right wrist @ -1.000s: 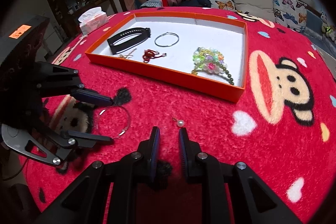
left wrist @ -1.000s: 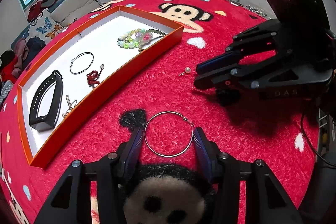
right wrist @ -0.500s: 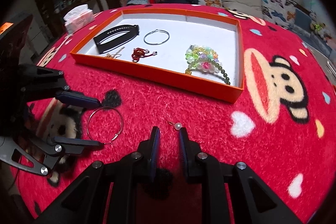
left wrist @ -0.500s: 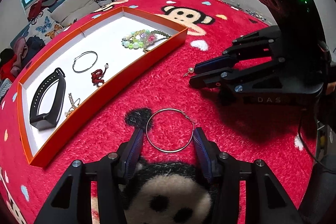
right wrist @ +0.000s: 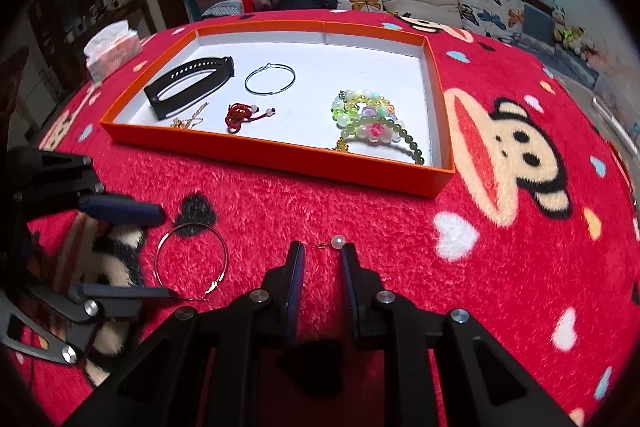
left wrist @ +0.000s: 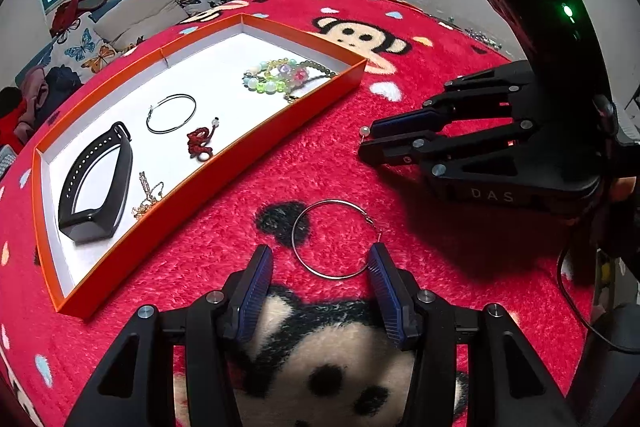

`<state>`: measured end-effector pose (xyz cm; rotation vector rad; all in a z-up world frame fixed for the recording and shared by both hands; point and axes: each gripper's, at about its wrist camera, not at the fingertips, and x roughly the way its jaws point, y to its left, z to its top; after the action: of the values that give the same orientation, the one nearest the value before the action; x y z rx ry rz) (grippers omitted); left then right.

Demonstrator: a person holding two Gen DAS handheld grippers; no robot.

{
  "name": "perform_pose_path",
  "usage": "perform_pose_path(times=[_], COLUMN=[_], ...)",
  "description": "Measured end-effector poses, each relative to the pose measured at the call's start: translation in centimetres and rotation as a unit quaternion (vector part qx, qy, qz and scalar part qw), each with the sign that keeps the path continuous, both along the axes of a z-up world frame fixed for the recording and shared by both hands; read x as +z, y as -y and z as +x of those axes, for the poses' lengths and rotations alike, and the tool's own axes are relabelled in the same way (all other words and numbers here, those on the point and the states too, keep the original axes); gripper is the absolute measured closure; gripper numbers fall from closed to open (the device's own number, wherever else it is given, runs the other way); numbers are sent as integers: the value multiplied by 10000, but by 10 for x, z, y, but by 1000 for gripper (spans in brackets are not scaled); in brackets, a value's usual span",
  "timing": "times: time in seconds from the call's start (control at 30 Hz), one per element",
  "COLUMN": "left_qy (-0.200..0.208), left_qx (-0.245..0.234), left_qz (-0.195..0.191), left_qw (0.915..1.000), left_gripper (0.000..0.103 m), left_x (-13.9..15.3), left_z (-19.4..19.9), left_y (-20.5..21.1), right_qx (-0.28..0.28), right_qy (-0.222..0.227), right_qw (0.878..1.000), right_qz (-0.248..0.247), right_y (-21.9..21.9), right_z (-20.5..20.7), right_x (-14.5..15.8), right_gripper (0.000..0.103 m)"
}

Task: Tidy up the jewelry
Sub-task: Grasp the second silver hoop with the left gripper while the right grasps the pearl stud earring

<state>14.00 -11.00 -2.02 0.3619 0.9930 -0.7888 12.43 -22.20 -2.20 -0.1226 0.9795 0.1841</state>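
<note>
A large silver hoop earring (left wrist: pixel 335 239) lies on the red plush cloth, between the tips of my open left gripper (left wrist: pixel 320 255); it also shows in the right wrist view (right wrist: pixel 191 259). A small pearl earring (right wrist: pixel 337 241) lies just past the tips of my right gripper (right wrist: pixel 322 251), whose jaws stand a narrow gap apart and empty. The pearl (left wrist: pixel 363 131) also shows at the right gripper's tips in the left view. The orange tray (right wrist: pixel 280 157) holds a black band (right wrist: pixel 188 87), a hoop (right wrist: pixel 270 79), a red knot charm (right wrist: pixel 240 115) and beaded bracelets (right wrist: pixel 368 119).
A tissue pack (right wrist: pixel 112 51) stands beyond the tray's far left corner. A gold chain piece (left wrist: pixel 148 195) lies in the tray near the band. Sofa cushions (right wrist: pixel 416 3) line the back, beyond the cloth's edge.
Both grippers have edged forward: the pearl earring now lies right at the right gripper's tips, and the silver hoop sits closer between the left fingers. No jewelry has moved.
</note>
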Motion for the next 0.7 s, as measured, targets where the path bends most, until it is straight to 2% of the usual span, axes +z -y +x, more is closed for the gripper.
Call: perform_pose_path(times=[0.1, 0.4, 0.7], left_qy=[1, 21, 48], left_qx=[9, -161, -360], left_qz=[-45, 47, 255], left_qw=[10000, 9999, 9990], left_gripper=[50, 47, 44], left_x=[0, 0, -2], left_z=[1, -2, -3], left_y=[0, 4, 12], right_qx=[287, 771, 1013], right_qy=[42, 40, 57], right_qw=[9990, 9951, 9933], right_qz=[-342, -622, -546], right_y=[-5, -11, -6], right_z=[2, 5, 8], right_x=[0, 0, 0], right_gripper=[82, 82, 74])
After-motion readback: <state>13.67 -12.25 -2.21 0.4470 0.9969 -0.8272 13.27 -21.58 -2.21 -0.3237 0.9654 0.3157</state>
